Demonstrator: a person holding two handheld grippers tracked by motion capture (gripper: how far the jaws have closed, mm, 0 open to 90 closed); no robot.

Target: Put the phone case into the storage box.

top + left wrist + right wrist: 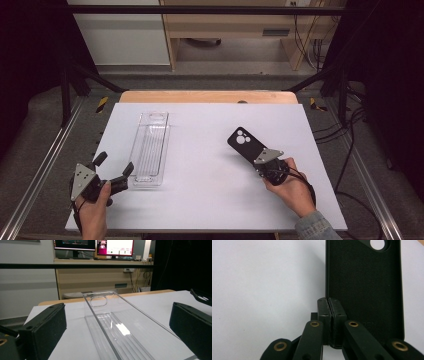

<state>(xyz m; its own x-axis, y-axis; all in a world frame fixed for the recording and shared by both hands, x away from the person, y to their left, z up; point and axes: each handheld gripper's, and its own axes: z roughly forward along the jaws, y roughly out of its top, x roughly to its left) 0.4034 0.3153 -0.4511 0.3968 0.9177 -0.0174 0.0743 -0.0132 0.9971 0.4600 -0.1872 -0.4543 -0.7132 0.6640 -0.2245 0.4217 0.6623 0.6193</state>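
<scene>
You are clamping the right gripper [259,159] onto the edge of the black phone case [245,143], its jaws pressed together on the case's side wall in the right gripper view [329,312]. The case is sitting right of centre on the white table [210,200], angled up and to the left. Your left gripper [114,170] is resting with jaws spread wide, just beside the near end of the clear tray [150,150], which is lying lengthwise left of centre
</scene>
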